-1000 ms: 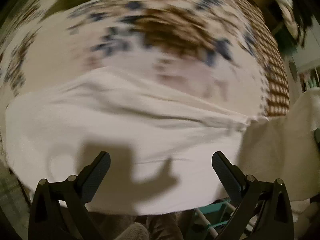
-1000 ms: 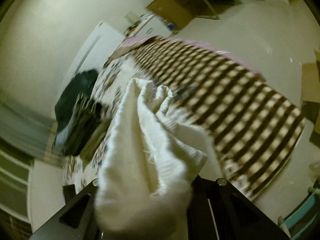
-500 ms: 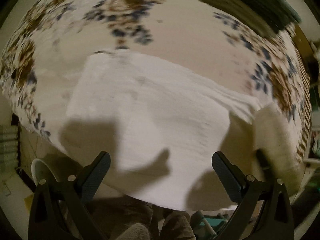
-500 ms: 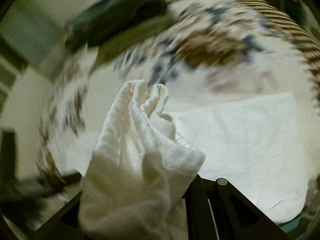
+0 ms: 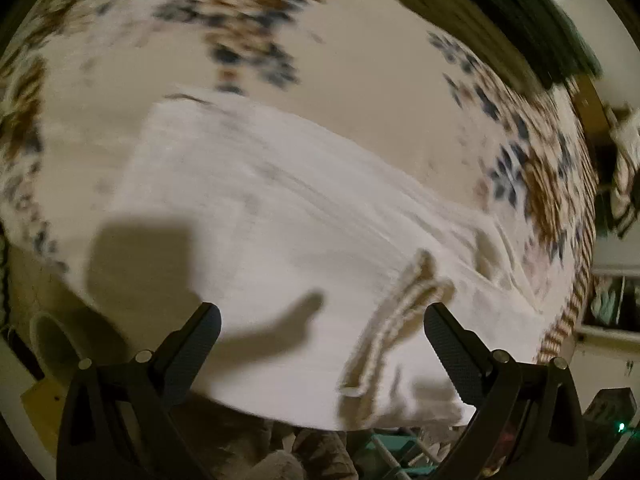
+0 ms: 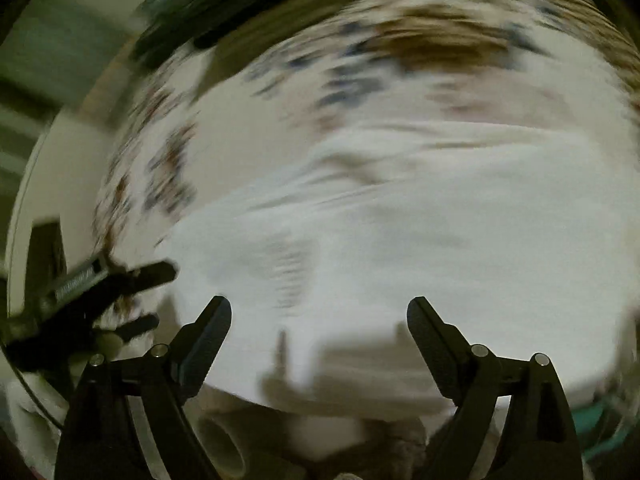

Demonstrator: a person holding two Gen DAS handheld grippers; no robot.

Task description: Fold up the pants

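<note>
Left gripper: jaws spread, empty, above the near edge of the bed
Right gripper: jaws apart, empty
Pants: white, flat along near edge, long axis left-right, ahead of both; waistband fold nearer right side
Change: right gripper has dropped the bunched cloth held half a second ago

Lying flat across a floral-patterned cream bed cover, near its front edge: white ribbed fabric pants, a folded layer on top.
</note>
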